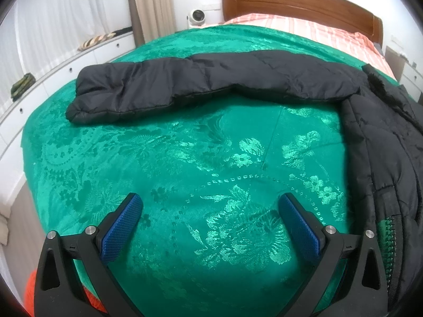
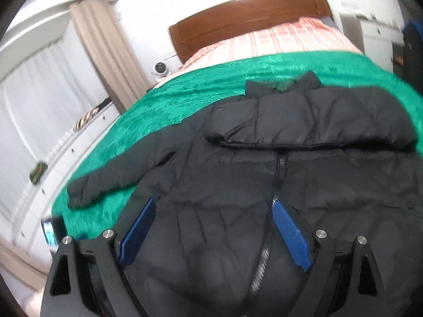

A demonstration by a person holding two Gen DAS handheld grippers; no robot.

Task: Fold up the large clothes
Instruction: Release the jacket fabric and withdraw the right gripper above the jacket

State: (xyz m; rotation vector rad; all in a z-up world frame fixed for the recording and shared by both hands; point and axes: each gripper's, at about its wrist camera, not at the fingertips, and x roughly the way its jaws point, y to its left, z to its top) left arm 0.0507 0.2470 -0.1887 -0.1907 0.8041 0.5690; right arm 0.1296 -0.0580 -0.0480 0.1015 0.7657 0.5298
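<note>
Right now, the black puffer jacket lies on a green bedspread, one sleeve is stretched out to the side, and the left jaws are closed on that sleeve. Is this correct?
Not quite. The left gripper is open over the bare green bedspread, holding nothing; the left wrist view shows this. The black puffer jacket does lie there, its sleeve stretched out sideways.

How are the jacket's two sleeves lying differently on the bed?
The left-side sleeve stretches straight out over the green bedspread; the other sleeve is folded across the jacket's chest. One lies on bedspread, the other on jacket. Both are black and puffy.
</note>
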